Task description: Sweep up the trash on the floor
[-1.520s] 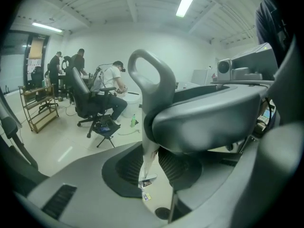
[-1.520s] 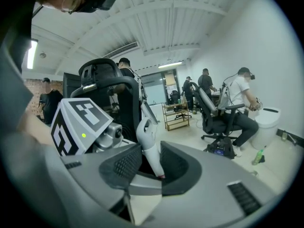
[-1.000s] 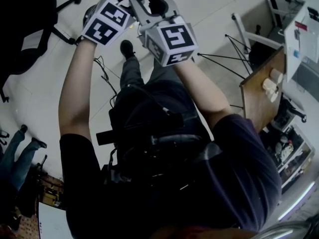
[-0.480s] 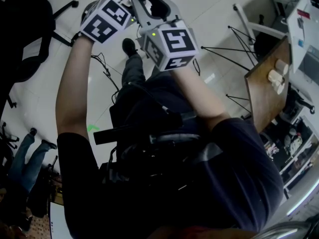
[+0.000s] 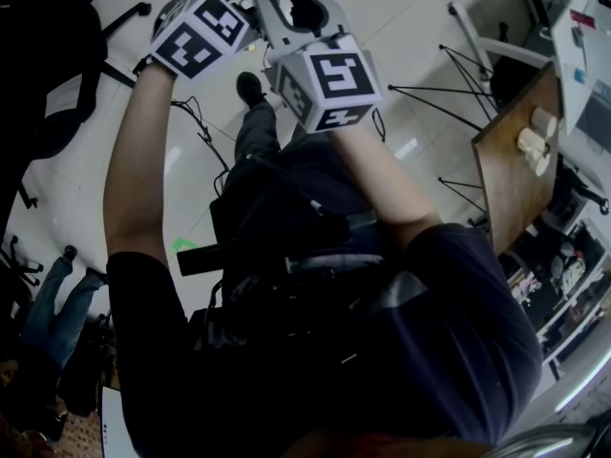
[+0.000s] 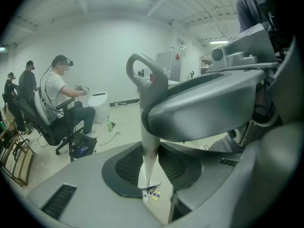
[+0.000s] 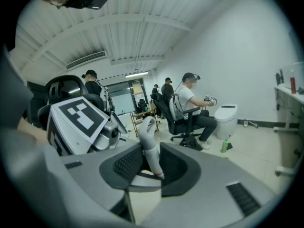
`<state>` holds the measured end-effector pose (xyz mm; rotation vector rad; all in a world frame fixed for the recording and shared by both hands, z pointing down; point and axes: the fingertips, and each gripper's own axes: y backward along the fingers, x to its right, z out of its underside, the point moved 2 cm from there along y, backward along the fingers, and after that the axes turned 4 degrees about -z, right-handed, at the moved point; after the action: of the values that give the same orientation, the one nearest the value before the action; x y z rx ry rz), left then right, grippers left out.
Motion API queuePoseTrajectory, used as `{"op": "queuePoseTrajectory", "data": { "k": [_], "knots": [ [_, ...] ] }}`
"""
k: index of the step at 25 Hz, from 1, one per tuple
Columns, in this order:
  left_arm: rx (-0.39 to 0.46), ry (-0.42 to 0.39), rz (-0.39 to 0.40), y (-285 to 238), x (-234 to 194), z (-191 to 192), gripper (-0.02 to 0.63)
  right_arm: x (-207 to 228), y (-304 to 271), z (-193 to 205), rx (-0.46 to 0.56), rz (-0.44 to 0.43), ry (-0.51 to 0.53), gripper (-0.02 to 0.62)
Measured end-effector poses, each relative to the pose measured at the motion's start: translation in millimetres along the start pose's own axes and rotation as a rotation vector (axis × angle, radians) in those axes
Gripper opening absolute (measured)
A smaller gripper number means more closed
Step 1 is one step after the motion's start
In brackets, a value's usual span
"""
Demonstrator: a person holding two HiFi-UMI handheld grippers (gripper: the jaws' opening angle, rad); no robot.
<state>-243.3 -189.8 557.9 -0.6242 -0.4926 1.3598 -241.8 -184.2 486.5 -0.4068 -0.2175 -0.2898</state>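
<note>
i judge i'm mid-sweep: the fingers of the left gripper point(image 6: 151, 167) and the right gripper point(image 7: 151, 167) are both clenched on one looped grey handle point(image 6: 148, 87), close together. one small yellow-and-blue scrap point(image 6: 155, 194) lies on the floor point(image 6: 118, 137) beside the handle's lower end. next comes a short, low drag across it.

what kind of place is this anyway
Probably a lab or workshop room used for recording work. A seated person on an office chair wears head gear and holds grippers, and a wooden table stands on the bare tiled floor.
</note>
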Motion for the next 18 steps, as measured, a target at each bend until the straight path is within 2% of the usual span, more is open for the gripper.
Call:
{"op": "queuePoseTrajectory", "data": {
  "k": [4, 8, 14, 18],
  "knots": [
    [0.075, 0.021, -0.026, 0, -8, -15, 0.103, 6, -2, -14, 0.038, 0.011, 0.193, 0.106],
    [0.11, 0.015, -0.055, 1, -21, -28, 0.103, 14, -7, -28, 0.069, -0.027, 0.243, 0.106],
    [0.1, -0.04, -0.055, 12, -22, -49, 0.101, 11, 3, -49, 0.079, -0.099, 0.301, 0.106],
    [0.138, -0.063, -0.092, 34, -23, -74, 0.102, 3, 14, -79, 0.115, -0.163, 0.323, 0.106]
  ]
}}
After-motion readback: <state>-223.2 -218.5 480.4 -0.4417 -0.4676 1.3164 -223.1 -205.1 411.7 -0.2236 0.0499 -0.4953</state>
